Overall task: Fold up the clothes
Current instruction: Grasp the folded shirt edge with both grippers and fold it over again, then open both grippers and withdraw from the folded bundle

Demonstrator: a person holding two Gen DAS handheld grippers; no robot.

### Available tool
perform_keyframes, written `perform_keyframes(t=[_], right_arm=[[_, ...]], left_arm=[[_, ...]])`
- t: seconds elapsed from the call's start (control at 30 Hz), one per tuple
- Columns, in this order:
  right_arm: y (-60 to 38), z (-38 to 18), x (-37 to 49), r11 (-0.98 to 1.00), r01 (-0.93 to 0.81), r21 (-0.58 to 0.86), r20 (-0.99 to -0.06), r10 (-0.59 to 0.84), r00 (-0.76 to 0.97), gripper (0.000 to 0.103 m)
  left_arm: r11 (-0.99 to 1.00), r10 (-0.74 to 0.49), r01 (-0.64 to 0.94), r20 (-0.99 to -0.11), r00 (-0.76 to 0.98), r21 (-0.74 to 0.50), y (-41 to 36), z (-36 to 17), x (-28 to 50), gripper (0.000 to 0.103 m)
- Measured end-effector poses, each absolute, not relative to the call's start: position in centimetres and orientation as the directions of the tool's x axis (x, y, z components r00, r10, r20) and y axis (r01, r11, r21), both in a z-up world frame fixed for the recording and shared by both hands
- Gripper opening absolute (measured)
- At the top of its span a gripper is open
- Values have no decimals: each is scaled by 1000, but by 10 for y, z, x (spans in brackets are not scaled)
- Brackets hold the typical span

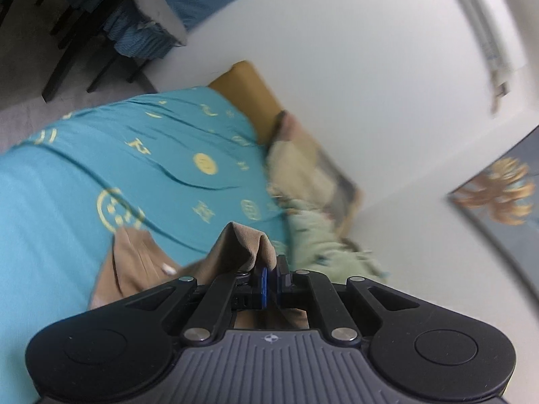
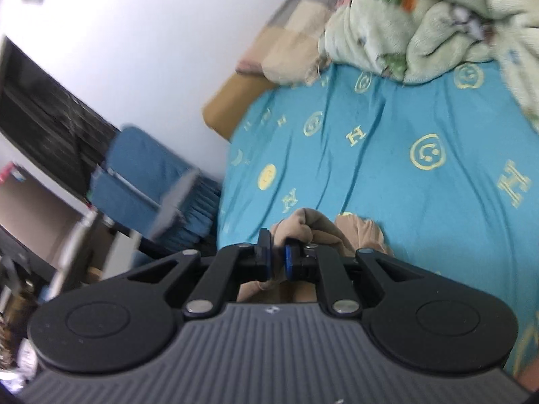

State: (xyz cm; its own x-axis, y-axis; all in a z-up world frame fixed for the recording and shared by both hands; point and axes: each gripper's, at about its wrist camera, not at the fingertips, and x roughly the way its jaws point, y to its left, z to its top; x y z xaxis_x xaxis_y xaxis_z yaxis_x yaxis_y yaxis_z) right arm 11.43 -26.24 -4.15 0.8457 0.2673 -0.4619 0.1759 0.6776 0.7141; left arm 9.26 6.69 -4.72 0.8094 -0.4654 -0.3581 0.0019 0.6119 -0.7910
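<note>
We are working over the broad turquoise bed sheet printed with yellow smileys and letters (image 2: 387, 155), which fills most of both views and serves as our folding surface. Bunched at its head end lies the pale green fleece blanket with small printed figures (image 2: 421, 23), beside a checked beige pillow (image 2: 286, 30); a blue-covered chair (image 2: 148, 181) stands off the bed's edge. Judging from the blur, both grippers seem to be in motion.

The tan soft-knit garment (image 1: 134, 262) sits at the near edge of the sheet, lifted at two points. Our left gripper (image 1: 269, 276) has its fingers pinched tight on a peaked fold of it; our right gripper (image 2: 278, 256) clamps another bunched edge, its pads a little apart around thicker cloth.

We judge this to be the carry of a fold. The next move calls for keeping both edges level and laying them onto open sheet. The blanket heap narrows our room on that side.
</note>
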Motion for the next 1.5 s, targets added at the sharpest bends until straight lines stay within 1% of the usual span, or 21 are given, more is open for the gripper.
perform_keyframes(t=[0.2, 0.3, 0.37, 0.4, 0.43, 0.47, 0.6, 0.7, 0.77, 0.83, 0.9, 0.97, 1.0, 1.03, 1.07, 1.1, 1.13, 1.23, 1.3, 1.37, 1.5], right_arm=[[-271, -107, 172, 644, 237, 727, -542, 326, 775, 12], [-277, -126, 186, 616, 270, 741, -571, 365, 735, 13], [-279, -127, 193, 610, 256, 750, -570, 398, 719, 28], [-280, -125, 195, 600, 239, 763, -554, 418, 720, 59], [-280, -122, 193, 588, 217, 779, -529, 431, 731, 89], [-280, -119, 192, 576, 195, 794, -504, 443, 741, 94], [-275, -103, 182, 647, 107, 755, -476, 430, 767, 91], [-278, -106, 178, 705, 122, 699, -516, 379, 768, 91], [-277, -113, 182, 740, 143, 657, -561, 353, 749, 72], [-273, -123, 186, 774, 160, 613, -605, 329, 725, 67], [-266, -132, 191, 807, 162, 567, -641, 310, 702, 59], [-257, -140, 197, 840, 148, 521, -668, 295, 683, 59], [-254, -144, 199, 849, 141, 509, -674, 292, 679, 55], [-250, -147, 200, 857, 134, 497, -679, 288, 675, 40], [-249, -149, 200, 863, 134, 488, -681, 280, 677, 32], [-247, -151, 200, 868, 134, 479, -683, 272, 678, 17], [-246, -149, 198, 877, 130, 463, -677, 255, 691, 13], [-246, -135, 191, 883, 109, 457, -623, 230, 748, 10], [-244, -127, 192, 899, 96, 427, -592, 197, 781, 10], [-244, -127, 198, 911, 92, 402, -580, 176, 796, 10], [-245, -141, 210, 913, 125, 389, -635, 168, 754, 17]], left_arm=[[678, -475, 11, -427, 770, -735, 64, -109, 147, 5], [682, -490, 21, -435, 755, -731, 61, -117, 161, 5], [688, -510, 48, -435, 742, -725, 60, -116, 165, 19], [690, -520, 62, -435, 735, -721, 59, -116, 167, 28], [690, -532, 72, -438, 725, -720, 59, -116, 168, 50], [692, -539, 78, -441, 717, -718, 58, -115, 167, 63], [748, -511, 105, -467, 722, -656, 57, -110, 158, 70], [802, -455, 87, -511, 729, -591, 56, -112, 155, 71], [835, -410, 55, -552, 726, -547, 56, -119, 159, 71], [846, -386, 25, -581, 717, -532, 57, -129, 164, 70], [854, -366, -4, -606, 706, -520, 59, -139, 170, 63], [861, -355, -13, -620, 700, -508, 59, -147, 173, 52], [864, -354, -15, -629, 692, -503, 59, -150, 175, 46], [869, -350, -17, -638, 685, -495, 59, -154, 176, 25], [873, -345, -18, -643, 684, -488, 59, -156, 177, 6], [874, -342, -19, -640, 688, -486, 59, -155, 176, 6], [869, -344, -13, -622, 703, -494, 60, -153, 174, 6], [860, -355, 52, -521, 777, -508, 59, -133, 169, 5], [872, -347, 83, -489, 800, -483, 51, -123, 174, 6], [888, -336, 95, -497, 800, -449, 45, -125, 183, 6], [899, -327, 54, -583, 743, -435, 43, -144, 195, 7]])
